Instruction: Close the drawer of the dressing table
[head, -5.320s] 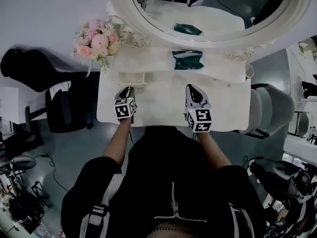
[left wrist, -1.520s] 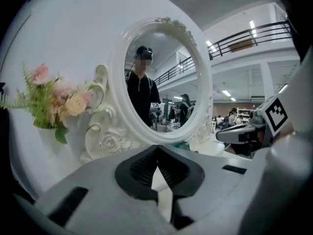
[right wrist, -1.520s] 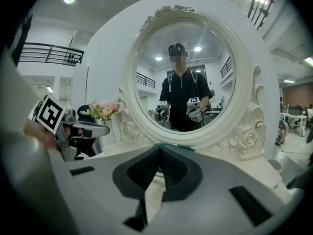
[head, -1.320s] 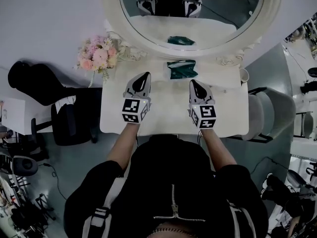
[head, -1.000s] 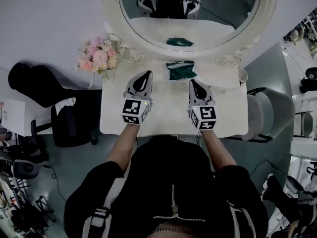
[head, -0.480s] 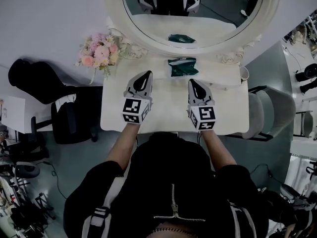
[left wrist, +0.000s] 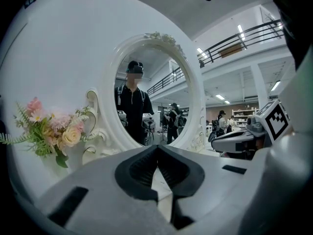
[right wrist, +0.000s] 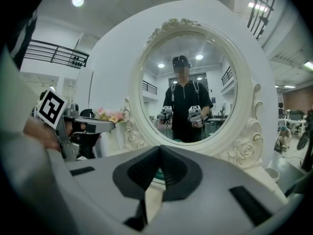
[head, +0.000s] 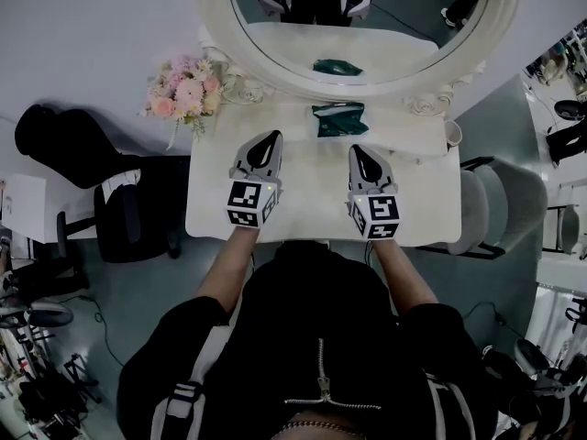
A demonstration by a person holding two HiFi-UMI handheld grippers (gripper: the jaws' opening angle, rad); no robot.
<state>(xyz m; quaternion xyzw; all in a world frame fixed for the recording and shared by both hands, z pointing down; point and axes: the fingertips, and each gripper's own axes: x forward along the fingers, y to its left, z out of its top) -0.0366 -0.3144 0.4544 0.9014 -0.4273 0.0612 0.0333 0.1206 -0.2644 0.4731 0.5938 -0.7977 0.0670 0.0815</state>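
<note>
The white dressing table (head: 312, 200) stands below me under its round mirror (head: 358, 26). No open drawer shows on it in the head view; the back-left part of the top lies under my left gripper (head: 271, 137). That gripper hovers over the table's left half, jaws shut and empty, facing the mirror (left wrist: 151, 97) in the left gripper view (left wrist: 157, 148). My right gripper (head: 357, 151) hovers over the right half, also shut with nothing in it (right wrist: 159, 149). Each gripper shows at the edge of the other's view.
A green packet (head: 339, 118) lies at the back of the table, below the mirror. Pink flowers (head: 186, 86) stand at the back-left corner, a white cup (head: 452, 134) at the back right. A black chair (head: 128, 214) is left of the table, a grey chair (head: 500, 204) right.
Five seconds ago a small drawer stood open at the table's back left, in front of my left gripper; it no longer shows. Over the last second both grippers have kept still.
</note>
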